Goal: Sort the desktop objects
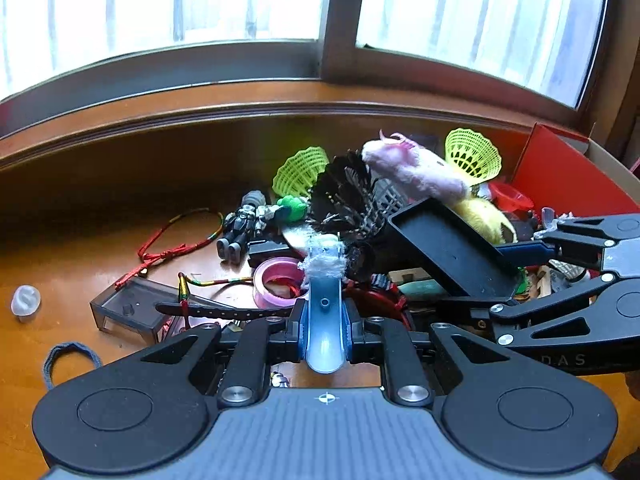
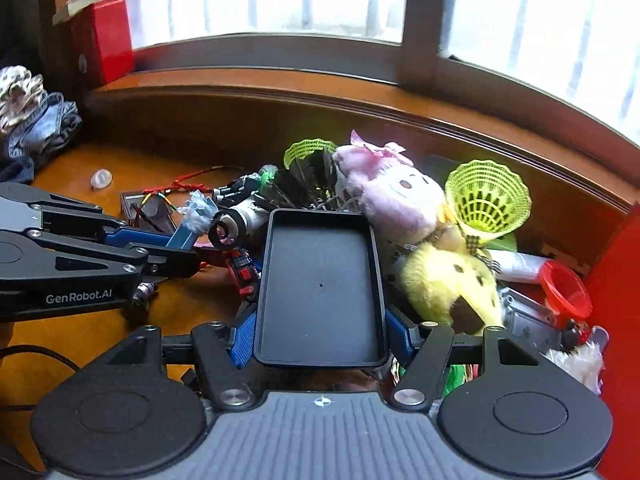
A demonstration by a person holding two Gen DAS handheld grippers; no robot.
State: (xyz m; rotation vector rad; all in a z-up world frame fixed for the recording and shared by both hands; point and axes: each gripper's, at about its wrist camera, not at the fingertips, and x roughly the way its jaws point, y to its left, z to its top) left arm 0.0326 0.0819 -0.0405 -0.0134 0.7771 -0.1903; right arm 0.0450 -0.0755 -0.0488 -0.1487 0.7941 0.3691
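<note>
over cluttered wooden desk [image 1: 80, 256], right gripper [image 2: 320, 336] pinching black tray [image 2: 320, 280] by its sides, left gripper [image 1: 324, 336] clamped on pale blue piece w/ white fluff [image 1: 324, 260], pink plush [image 2: 384, 196] behind tray

A home: toy-strewn wooden desk [image 1: 80, 248] beneath window [image 1: 160, 8].

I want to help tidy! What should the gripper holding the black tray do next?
Probably lift the black tray clear of the pile: the right gripper grips its sides, and it leans against the plush toy among clutter.
</note>
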